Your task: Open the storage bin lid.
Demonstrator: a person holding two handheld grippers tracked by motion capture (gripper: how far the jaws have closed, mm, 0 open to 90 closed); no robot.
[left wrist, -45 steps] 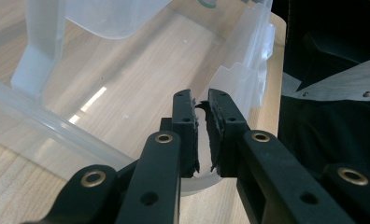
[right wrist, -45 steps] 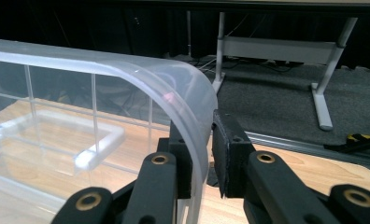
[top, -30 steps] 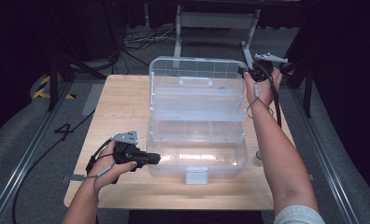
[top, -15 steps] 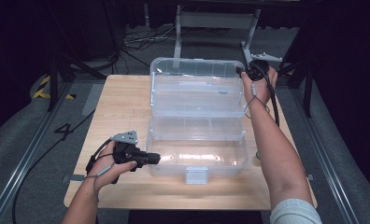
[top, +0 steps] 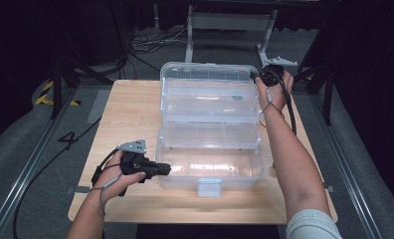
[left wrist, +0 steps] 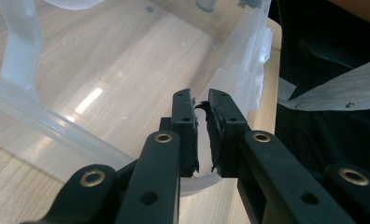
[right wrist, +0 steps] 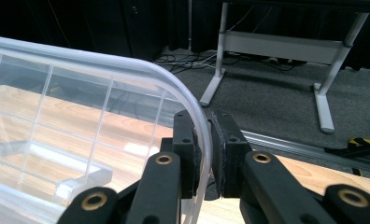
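A clear plastic box (top: 210, 149) sits open in the middle of the wooden surface (top: 130, 114), its lid (top: 210, 92) standing up at the far side. The left tool (left wrist: 201, 114) is clamped on the box's near left wall, the thin rim pinched between its pads. The right tool (right wrist: 205, 140) is clamped on the lid's far right corner, the curved clear edge caught between its pads. A metal stand (right wrist: 267, 51) rises on the floor beyond the box.

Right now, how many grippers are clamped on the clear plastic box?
2. The left gripper pinches the base's near-left wall; the right gripper pinches the open lid's far-right rim.
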